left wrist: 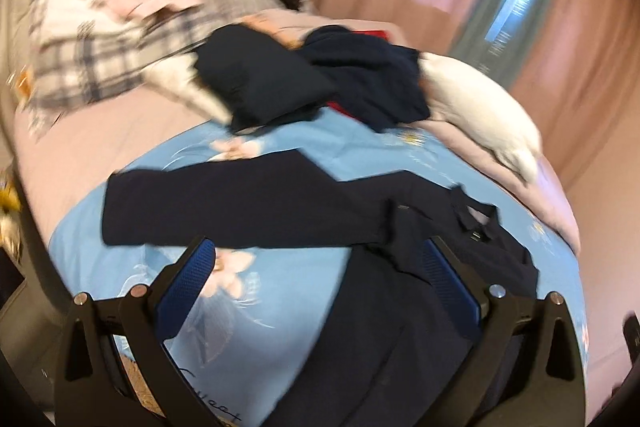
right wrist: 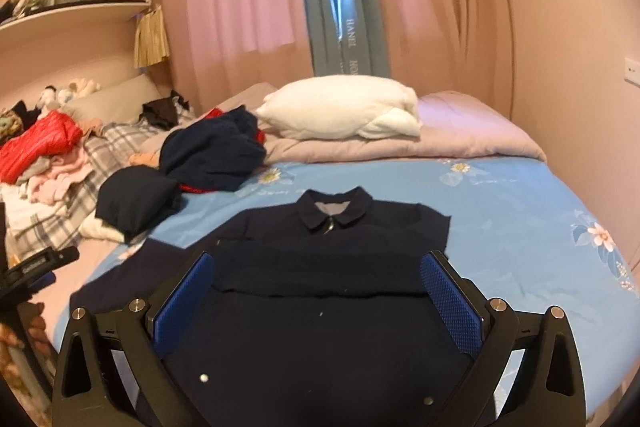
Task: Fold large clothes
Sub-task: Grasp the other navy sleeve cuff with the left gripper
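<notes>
A dark navy collared jacket (right wrist: pixel 320 307) lies flat on the bed's light-blue floral sheet (right wrist: pixel 520 211); both left gripper (left wrist: pixel 320 287) and right gripper (right wrist: pixel 318 291) hover with fingers spread, pinching nothing.

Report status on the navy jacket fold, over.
Left gripper open, right gripper open, both empty. Navy jacket flat on blue sheet, one sleeve folded across. Nothing in the way.

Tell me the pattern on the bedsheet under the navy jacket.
Light blue bedsheet with daisy-like flowers; right wrist view shows it best.
</notes>
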`<state>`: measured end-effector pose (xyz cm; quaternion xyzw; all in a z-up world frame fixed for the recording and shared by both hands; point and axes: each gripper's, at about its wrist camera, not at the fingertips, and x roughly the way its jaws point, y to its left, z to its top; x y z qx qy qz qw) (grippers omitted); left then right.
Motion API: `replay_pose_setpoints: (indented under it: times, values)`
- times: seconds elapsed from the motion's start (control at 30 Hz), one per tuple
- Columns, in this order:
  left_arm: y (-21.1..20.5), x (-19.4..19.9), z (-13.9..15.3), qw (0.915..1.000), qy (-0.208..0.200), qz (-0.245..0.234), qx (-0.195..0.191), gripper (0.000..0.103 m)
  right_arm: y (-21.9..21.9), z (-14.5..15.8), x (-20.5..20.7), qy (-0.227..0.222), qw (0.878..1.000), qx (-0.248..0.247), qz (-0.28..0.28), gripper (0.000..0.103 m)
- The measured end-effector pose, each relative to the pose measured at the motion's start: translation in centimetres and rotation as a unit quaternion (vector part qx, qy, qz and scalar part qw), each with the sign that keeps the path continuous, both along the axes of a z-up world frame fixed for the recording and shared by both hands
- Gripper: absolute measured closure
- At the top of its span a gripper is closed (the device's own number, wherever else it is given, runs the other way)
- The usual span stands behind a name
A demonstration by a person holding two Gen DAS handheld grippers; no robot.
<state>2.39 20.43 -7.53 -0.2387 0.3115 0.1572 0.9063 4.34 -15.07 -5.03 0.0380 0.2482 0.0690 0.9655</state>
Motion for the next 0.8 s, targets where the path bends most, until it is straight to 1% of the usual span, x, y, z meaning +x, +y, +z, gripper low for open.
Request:
replay_pose_setpoints:
  times: [0.07,0.1,0.27,0.43,0.57,0.63,0.8]
  values:
    - [2.0,-0.1,-2.0,0.9980,0.020,0.060,-0.006,0.000,0.1,-0.4,0.0,0.006,1.000,0.003,-0.001,0.001]
    - [3.1,-0.1,-3.2,0.9956,0.035,0.086,-0.014,0.000,0.2,-0.5,0.0,0.009,1.000,0.004,-0.002,0.001]
    - [7.1,-0.3,-7.0,0.9863,0.056,0.137,-0.073,0.001,0.6,-1.1,0.0,0.023,1.000,0.002,-0.004,0.001]
    - [9.7,-0.7,-9.2,0.9776,0.061,0.178,-0.095,0.001,1.2,-1.9,0.1,0.035,0.999,-0.002,-0.008,0.001]
    - [11.2,-0.7,-11.0,0.9711,0.073,0.199,-0.111,0.003,1.7,-2.5,0.4,0.047,0.999,-0.010,-0.010,0.001]
    - [11.8,-0.6,-11.7,0.9691,0.080,0.204,-0.113,0.004,1.9,-2.7,0.5,0.054,0.998,-0.015,-0.011,0.001]
    - [12.8,-0.3,-12.7,0.9667,0.082,0.207,-0.125,0.006,2.2,-2.8,0.7,0.060,0.998,-0.020,-0.013,0.001]
